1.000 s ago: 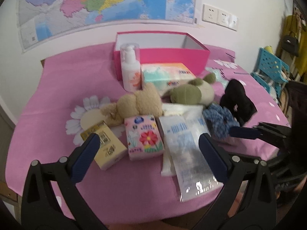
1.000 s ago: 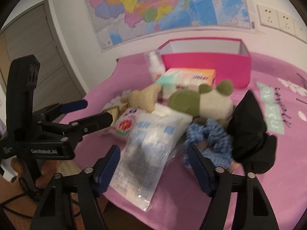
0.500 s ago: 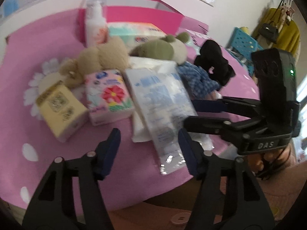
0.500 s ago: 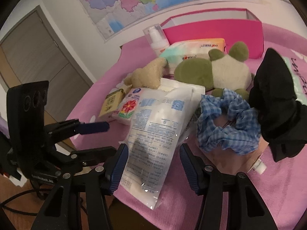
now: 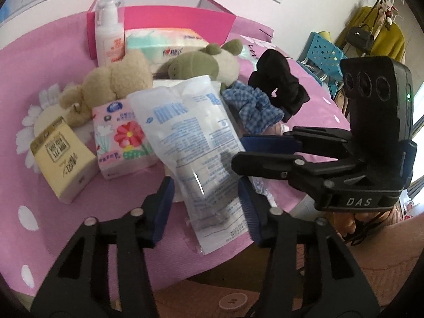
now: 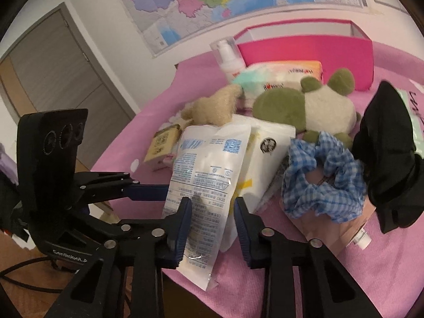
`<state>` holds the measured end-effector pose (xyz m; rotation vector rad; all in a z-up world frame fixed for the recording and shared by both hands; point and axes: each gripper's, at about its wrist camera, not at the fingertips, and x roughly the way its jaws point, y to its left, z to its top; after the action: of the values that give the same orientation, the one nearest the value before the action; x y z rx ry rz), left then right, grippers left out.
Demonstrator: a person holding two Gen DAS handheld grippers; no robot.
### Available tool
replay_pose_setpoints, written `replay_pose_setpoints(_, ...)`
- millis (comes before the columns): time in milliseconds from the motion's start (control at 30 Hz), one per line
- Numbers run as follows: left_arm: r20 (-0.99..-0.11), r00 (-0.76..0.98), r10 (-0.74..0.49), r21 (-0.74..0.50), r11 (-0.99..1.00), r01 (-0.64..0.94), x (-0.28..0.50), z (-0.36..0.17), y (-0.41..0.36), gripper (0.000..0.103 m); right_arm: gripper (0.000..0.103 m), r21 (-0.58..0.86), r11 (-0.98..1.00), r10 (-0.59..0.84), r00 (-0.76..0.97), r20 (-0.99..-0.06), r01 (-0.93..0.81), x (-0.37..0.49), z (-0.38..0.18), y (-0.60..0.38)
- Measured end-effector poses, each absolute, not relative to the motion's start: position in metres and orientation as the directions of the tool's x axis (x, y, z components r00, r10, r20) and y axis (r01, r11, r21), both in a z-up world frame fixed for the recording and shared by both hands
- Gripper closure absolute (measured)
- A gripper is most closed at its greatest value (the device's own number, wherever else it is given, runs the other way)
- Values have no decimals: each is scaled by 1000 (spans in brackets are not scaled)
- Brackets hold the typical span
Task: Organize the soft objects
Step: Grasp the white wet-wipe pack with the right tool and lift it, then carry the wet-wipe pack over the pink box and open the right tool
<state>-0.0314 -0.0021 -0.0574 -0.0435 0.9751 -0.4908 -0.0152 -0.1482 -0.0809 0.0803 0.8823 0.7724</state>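
Observation:
A clear plastic pouch (image 5: 193,137) with blue print lies near the front edge of the pink table, partly on a white pack (image 6: 267,153). My left gripper (image 5: 206,201) straddles its lower end, jaws closing, with a gap still showing at the left pad. My right gripper (image 6: 213,209) straddles the same pouch (image 6: 209,159) from the other side, jaws also closing around it. Behind lie a beige plush (image 5: 114,84), a green frog plush (image 5: 196,63), a blue checked scrunchie (image 6: 318,175) and a black cloth (image 6: 389,159).
A flowered tissue pack (image 5: 122,137) and a yellow pack (image 5: 61,159) sit left of the pouch. A lotion bottle (image 5: 110,34), a large tissue pack (image 5: 164,42) and an open pink box (image 5: 172,13) stand at the back. The table edge is just below both grippers.
Both grippers dropped and tipped down toward the pouch. Their jaws went from wide apart to narrow, with the pouch now between each pair. The objects on the table stayed put.

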Motion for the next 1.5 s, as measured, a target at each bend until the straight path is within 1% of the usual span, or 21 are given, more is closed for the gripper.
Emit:
replay_pose_setpoints(133,-781,475,-406,-228,893,388,-30,-49,-2,55,74,384,718,658,385,-648,-581,-12,-77,-149)
replay_pose_setpoints(267,-779,489,-392,-207,898,389,-26,-43,-3,62,75,421,695,688,371,-623,-583,-8,-74,-154)
replay_pose_setpoints(367,-772,506,-384,-193,901,389,-18,-33,-1,63,75,429,682,705,377,-601,-592,-5,-67,-157)
replay_pose_setpoints(433,-765,520,-379,-179,902,394,-14,-26,-3,63,77,430,672,716,381,-584,-603,-4,-60,-158)
replay_pose_setpoints(633,-732,570,-373,-129,897,422,9,6,-10,65,80,425,674,724,428,-541,-604,12,-39,-164)
replay_pose_setpoints(733,-713,597,-366,-105,899,426,29,24,-13,65,83,428,680,724,456,-517,-595,26,-26,-170)
replay_pose_setpoints(867,-697,612,-373,-106,898,426,65,45,-16,65,83,420,686,723,491,-486,-594,50,-6,-177)
replay_pose_setpoints(1100,-685,644,-341,-83,915,395,125,75,-21,65,83,438,679,733,517,-442,-589,115,29,-181)
replay_pose_setpoints(1300,-711,627,-318,-98,928,359,178,81,-18,65,83,436,687,726,528,-440,-580,165,43,-178)
replay_pose_setpoints(1433,-728,629,-274,-68,941,330,210,81,-21,65,83,419,704,709,538,-457,-573,199,44,-173)
replay_pose_setpoints(1500,-737,622,-265,-72,945,318,222,79,-21,65,83,416,711,702,539,-467,-566,215,43,-170)
